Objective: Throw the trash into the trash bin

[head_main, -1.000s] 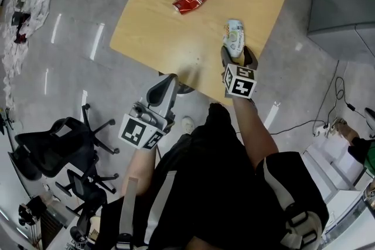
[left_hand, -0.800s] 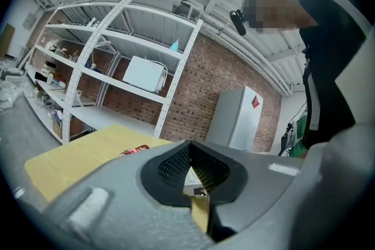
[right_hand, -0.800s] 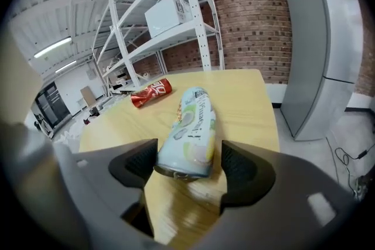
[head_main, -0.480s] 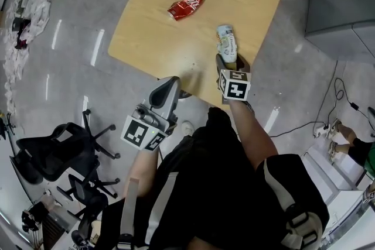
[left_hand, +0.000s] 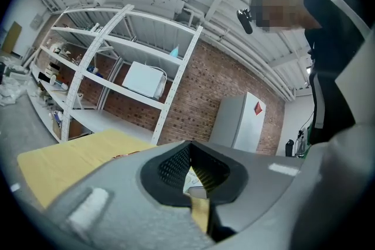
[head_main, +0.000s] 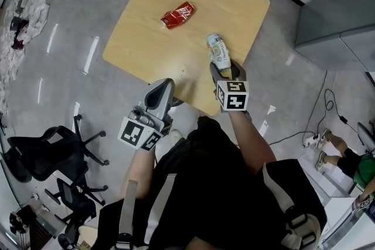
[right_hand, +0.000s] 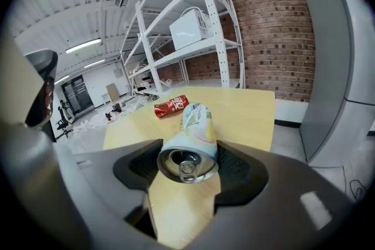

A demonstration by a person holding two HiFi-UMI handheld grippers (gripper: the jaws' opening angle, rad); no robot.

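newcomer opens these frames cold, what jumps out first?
The pale can clamped in the right gripper, over the near right part of the wooden table. Next, the crushed red can lying alone farther back on the table. The left gripper holds nothing, by the table's near edge.

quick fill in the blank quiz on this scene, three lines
1. The right gripper is shut on the pale can; the left gripper holds ____.
2. The crushed can on the wooden table is ____ in colour.
3. The number of cans in view is ____.

Missing words: nothing; red; two
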